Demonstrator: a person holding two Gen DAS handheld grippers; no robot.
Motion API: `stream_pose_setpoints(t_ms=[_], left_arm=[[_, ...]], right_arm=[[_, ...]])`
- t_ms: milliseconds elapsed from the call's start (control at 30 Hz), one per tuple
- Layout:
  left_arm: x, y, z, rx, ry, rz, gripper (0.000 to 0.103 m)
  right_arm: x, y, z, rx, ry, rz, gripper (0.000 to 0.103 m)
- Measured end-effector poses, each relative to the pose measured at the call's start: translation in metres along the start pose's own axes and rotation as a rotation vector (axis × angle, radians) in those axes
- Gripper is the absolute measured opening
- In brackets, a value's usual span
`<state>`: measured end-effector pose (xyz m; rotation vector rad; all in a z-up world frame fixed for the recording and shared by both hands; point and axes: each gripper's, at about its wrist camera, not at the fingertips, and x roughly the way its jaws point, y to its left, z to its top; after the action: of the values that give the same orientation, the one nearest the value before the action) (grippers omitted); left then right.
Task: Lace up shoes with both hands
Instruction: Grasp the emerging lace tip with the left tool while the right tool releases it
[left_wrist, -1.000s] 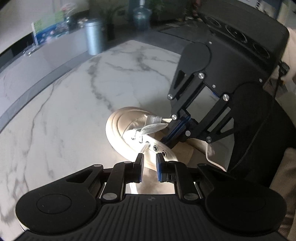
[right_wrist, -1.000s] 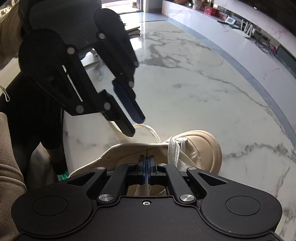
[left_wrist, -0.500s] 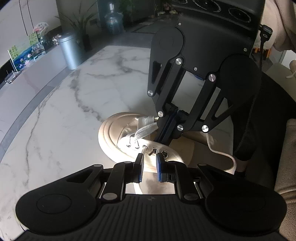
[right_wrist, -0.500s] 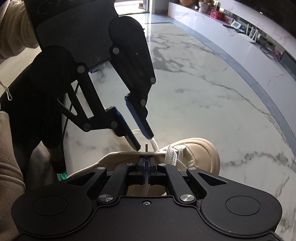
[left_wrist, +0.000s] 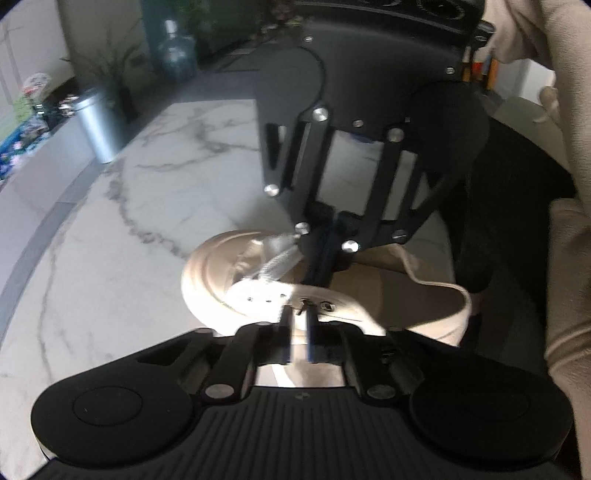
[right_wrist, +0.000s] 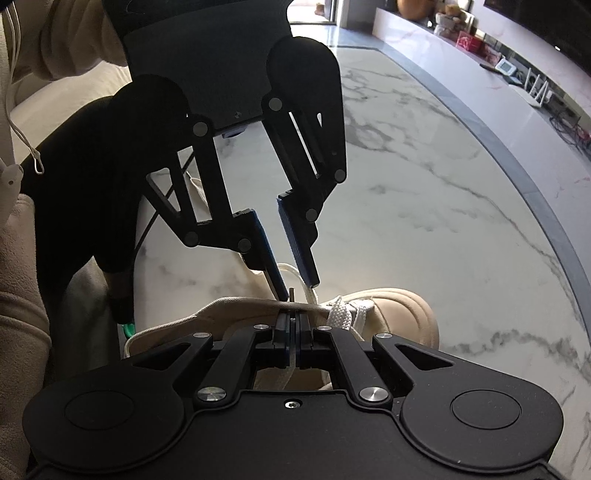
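A beige shoe (left_wrist: 207, 280) (right_wrist: 402, 314) rests on a white marble surface (left_wrist: 110, 240), toe pointing away. White lace (right_wrist: 341, 314) crosses its front eyelets. My right gripper (right_wrist: 293, 315) (left_wrist: 320, 277) is shut on a strand of that lace, held over the shoe's opening. My left gripper (left_wrist: 298, 314) (right_wrist: 299, 290) points down at the eyelet row from the opposite side. Its jaws are closing, with a small gap still showing. The dark lace tip (left_wrist: 303, 305) (right_wrist: 291, 293) stands up between the fingers, and neither pad touches it.
A metal bin (left_wrist: 98, 125), a water bottle (left_wrist: 173, 48) and a plant stand beyond the marble's far edge. A person's beige sleeves (left_wrist: 569, 277) and dark clothing fill the near side. A shelf with small devices (right_wrist: 535, 92) runs along the right wall.
My left gripper has rolled and come down over the eyelets, and its fingers have narrowed around the lace tip. The right gripper has stayed shut on the lace.
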<state>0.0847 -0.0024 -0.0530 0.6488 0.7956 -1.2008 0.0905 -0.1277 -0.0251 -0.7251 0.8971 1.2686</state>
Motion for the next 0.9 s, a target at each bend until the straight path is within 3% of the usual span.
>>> stream_pose_setpoints(t_ms=[267, 333, 400, 433, 533, 600, 633, 767, 900], left_arm=[[-0.001, -0.001, -0.002, -0.059, 0.002, 0.029, 0.003], [-0.004, -0.001, -0.004, -0.084, -0.006, 0.038, 0.003], [-0.008, 0.001, -0.008, -0.114, -0.017, 0.042, 0.003], [-0.01, 0.001, -0.008, -0.119, -0.02, 0.045, 0.003], [-0.015, 0.0, -0.008, -0.126, -0.028, 0.058, 0.003], [-0.018, -0.001, -0.008, -0.13, -0.036, 0.066, 0.003], [-0.019, -0.001, -0.008, -0.131, -0.042, 0.068, 0.004], [-0.018, -0.001, -0.008, -0.112, -0.038, 0.067, 0.025], [-0.014, -0.002, -0.003, -0.06, -0.033, 0.057, 0.026]], right_arm=[[-0.005, 0.001, 0.0, 0.029, 0.0, -0.025, 0.002], [-0.009, 0.003, 0.0, 0.036, 0.001, -0.034, 0.009], [-0.012, 0.006, -0.002, 0.042, 0.002, -0.051, 0.028], [-0.014, 0.007, -0.003, 0.046, 0.002, -0.059, 0.028], [-0.013, 0.007, -0.004, 0.07, 0.006, -0.054, 0.025], [-0.006, 0.004, -0.004, 0.108, 0.037, -0.048, 0.001], [-0.003, 0.004, -0.005, 0.121, 0.041, -0.05, 0.001], [-0.001, 0.004, -0.005, 0.137, 0.034, -0.048, 0.001], [-0.001, 0.004, -0.003, 0.115, 0.035, -0.048, 0.001]])
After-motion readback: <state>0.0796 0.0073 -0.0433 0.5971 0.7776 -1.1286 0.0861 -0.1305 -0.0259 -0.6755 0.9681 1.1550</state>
